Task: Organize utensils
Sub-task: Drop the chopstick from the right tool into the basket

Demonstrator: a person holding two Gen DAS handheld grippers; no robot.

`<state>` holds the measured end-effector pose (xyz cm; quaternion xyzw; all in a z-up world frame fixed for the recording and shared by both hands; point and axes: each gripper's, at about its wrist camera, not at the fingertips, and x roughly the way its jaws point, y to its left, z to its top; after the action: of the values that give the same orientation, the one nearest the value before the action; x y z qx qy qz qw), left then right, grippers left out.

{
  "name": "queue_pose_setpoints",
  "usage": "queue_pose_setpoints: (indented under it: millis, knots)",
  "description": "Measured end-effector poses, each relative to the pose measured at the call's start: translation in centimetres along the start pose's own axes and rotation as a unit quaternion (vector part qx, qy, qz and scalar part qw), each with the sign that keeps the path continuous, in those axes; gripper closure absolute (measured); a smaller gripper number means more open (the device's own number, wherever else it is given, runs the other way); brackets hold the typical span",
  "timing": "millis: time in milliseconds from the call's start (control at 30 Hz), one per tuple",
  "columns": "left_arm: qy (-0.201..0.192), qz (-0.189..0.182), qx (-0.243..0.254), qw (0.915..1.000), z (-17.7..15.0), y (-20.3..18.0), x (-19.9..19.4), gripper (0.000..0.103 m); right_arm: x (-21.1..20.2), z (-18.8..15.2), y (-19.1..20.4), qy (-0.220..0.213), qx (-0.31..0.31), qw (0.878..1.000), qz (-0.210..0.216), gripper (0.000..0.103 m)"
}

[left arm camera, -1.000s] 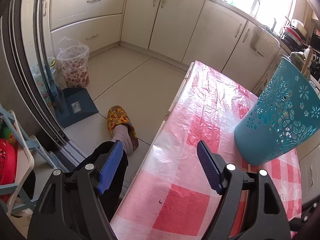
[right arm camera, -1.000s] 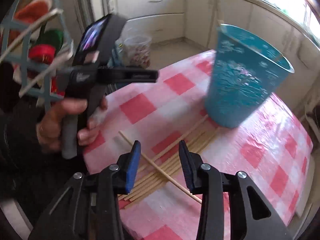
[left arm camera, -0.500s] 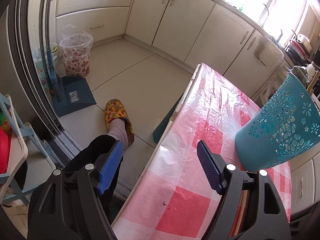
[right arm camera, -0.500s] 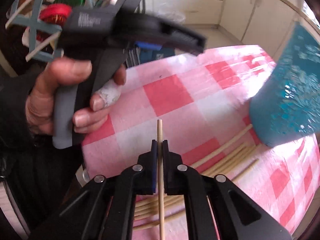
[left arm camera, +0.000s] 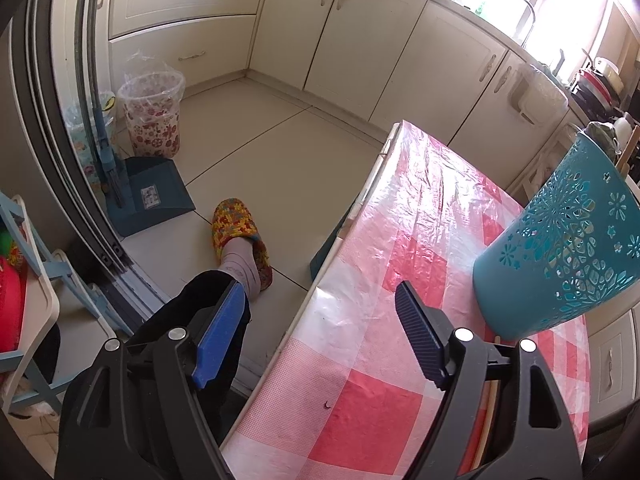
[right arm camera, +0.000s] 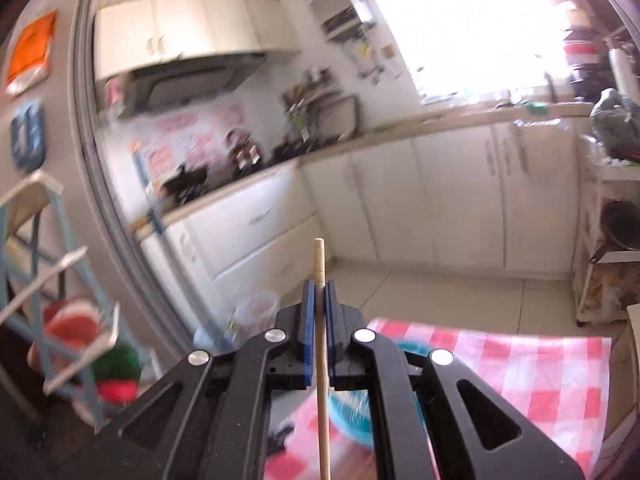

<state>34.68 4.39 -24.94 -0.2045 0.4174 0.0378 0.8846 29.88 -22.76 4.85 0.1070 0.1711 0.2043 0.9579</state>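
Observation:
My right gripper (right arm camera: 319, 294) is shut on one wooden chopstick (right arm camera: 319, 258), which runs straight between the pads and sticks out past their tips. It is raised high above the red-checked table (right arm camera: 520, 364), and the teal holder (right arm camera: 352, 412) shows blurred below, between the gripper's arms. In the left wrist view the teal perforated holder (left arm camera: 560, 240) stands upright on the table (left arm camera: 400, 260) at the right. My left gripper (left arm camera: 318, 336) hangs open over the table's near left edge with nothing between its fingers. A few wooden sticks (left arm camera: 486, 416) peek out behind its right finger.
A person's leg and patterned slipper (left arm camera: 236, 228) rest on the floor left of the table. A floral bin (left arm camera: 154, 116) and blue dustpan (left arm camera: 154, 196) stand by the sliding door. A blue-and-white rack (right arm camera: 60, 300) holds red items. Cabinets line the far walls.
The right gripper closed on one chopstick from the pile and rose steeply, its view swinging from the tabletop up to the kitchen wall. The left gripper stayed put, open.

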Motion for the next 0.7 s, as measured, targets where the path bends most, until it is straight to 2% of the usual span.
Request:
queue_pose_setpoints:
  millis: [33, 133, 233, 333, 400, 500, 600, 633, 700]
  knots:
    - [0.0, 0.0, 0.0, 1.0, 0.0, 0.0, 0.0, 0.029, 0.9, 0.2, -0.1, -0.021, 0.005, 0.999, -0.037, 0.097]
    - [-0.001, -0.001, 0.001, 1.0, 0.0, 0.0, 0.0, 0.029, 3.8, -0.7, -1.0, -0.049, 0.012, 0.992, -0.111, 0.097]
    - [-0.005, -0.002, 0.005, 1.0, 0.0, -0.1, -0.1, 0.029, 6.4, -3.6, -2.0, -0.035, 0.005, 0.987, -0.16, 0.097]
    - [-0.011, 0.0, 0.016, 0.9998, -0.1, -0.5, -0.3, 0.029, 6.9, -6.4, -3.7, 0.007, 0.01, 0.985, -0.169, 0.096]
    - [-0.016, 0.002, 0.025, 0.9996, -0.2, -0.7, -0.5, 0.029, 6.3, -7.8, -3.8, 0.029, 0.008, 0.986, -0.165, 0.091]
    - [-0.023, 0.007, 0.037, 0.999, -0.4, -1.0, -0.7, 0.029, 3.7, -7.9, -4.4, 0.033, 0.004, 0.986, -0.165, 0.081]
    - [-0.028, 0.012, 0.049, 0.9983, -0.5, -1.5, -0.9, 0.028, 0.0, -10.2, -5.0, 0.029, 0.033, 0.985, -0.167, 0.07]
    - [-0.029, 0.013, 0.051, 0.9982, -0.5, -1.6, -0.9, 0.028, -0.6, -11.1, -5.1, 0.04, 0.037, 0.984, -0.169, 0.069]
    - [-0.03, 0.016, 0.057, 0.9978, -0.6, -1.9, -0.9, 0.028, -1.4, -14.4, -5.0, 0.088, 0.041, 0.979, -0.178, 0.069]
